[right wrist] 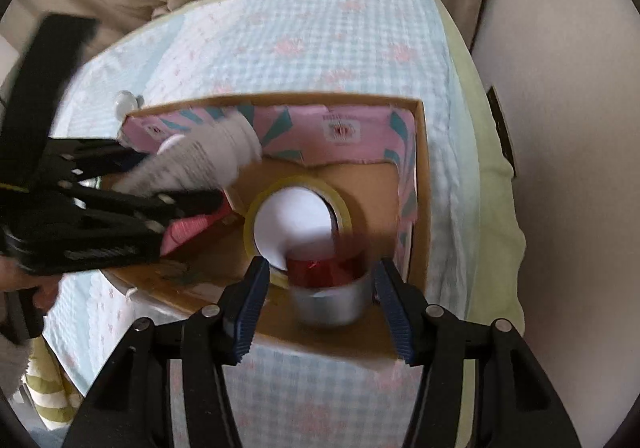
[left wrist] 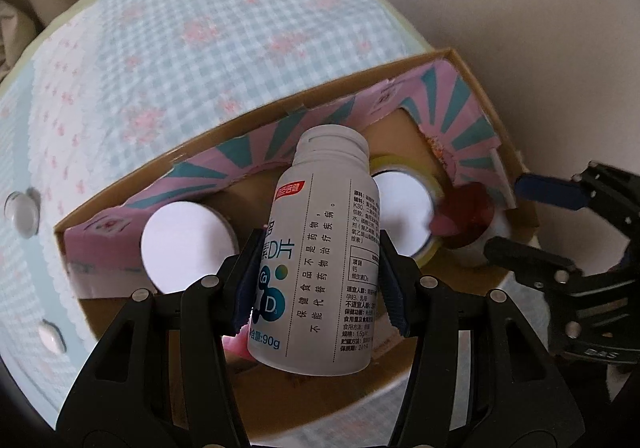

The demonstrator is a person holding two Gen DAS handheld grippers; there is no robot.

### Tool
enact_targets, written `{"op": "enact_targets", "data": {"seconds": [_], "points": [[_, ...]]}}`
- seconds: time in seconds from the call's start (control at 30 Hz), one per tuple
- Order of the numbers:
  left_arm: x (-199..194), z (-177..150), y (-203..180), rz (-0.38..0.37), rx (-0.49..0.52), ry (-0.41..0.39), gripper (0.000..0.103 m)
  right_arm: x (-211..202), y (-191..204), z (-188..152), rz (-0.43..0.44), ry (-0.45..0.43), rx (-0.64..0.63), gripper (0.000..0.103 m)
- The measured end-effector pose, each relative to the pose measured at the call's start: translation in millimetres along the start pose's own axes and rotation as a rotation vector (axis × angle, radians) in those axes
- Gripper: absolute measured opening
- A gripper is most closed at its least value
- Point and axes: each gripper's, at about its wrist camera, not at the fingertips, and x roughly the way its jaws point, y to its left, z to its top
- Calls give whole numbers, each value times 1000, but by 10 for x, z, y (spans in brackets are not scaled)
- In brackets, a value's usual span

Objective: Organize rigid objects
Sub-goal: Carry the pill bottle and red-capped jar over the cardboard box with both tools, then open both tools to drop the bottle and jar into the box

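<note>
Your left gripper (left wrist: 316, 284) pinches a white plastic supplement bottle (left wrist: 320, 248) — cap far, over the cardboard box (left wrist: 472, 88); your right gripper (right wrist: 320, 300) clamps a red-lidded silver jar (right wrist: 332, 288).

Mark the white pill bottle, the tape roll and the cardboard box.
white pill bottle (left wrist: 320, 248): left wrist view, on its printed label.
tape roll (right wrist: 256, 220): right wrist view, on its yellowish left rim.
cardboard box (right wrist: 423, 184): right wrist view, on its right wall.
</note>
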Motion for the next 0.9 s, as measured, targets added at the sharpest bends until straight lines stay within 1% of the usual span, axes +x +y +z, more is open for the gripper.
{"op": "enact_targets", "data": {"seconds": [0.07, 0.17, 0.2, 0.23, 0.27, 0.3, 0.33, 0.37, 0.4, 0.5, 0.67, 0.9], "points": [[53, 10, -19, 12, 17, 8, 49, 11, -8, 39, 3, 0, 8, 51], [85, 45, -18, 33, 28, 13, 50, -19, -23, 79, 37, -20, 18, 51], [79, 50, -18, 38, 26, 14, 53, -46, -26, 87, 60, -36, 17, 51], [72, 58, -18, 39, 26, 12, 72, -65, -32, 95, 83, -44, 22, 52], [60, 66, -20, 55, 28, 9, 88, -63, -42, 96, 95, -41, 34, 63], [60, 79, -9, 102, 30, 7, 102, -47, -51, 96, 90, -35, 43, 74], [60, 86, 26, 118, 32, 8, 103, -36, -60, 94, 72, -34, 49, 94], [54, 87, 65, 91, 19, 12, 103, -29, -70, 92, 66, -36, 50, 102], [52, 94, 96, 83, 7, 14, 103, -17, -78, 86, 75, -33, 50, 102], [14, 85, 172, 100, -8, 13, 103, 4, -75, 59, 76, -24, 46, 102], [-113, 44, 208, 110, -9, 6, 103, -34, -32, 37, 58, -50, 27, 102], [-442, -54, 245, 111, -32, -29, 103, -222, 77, 86, 63, -66, 20, 102]]}}
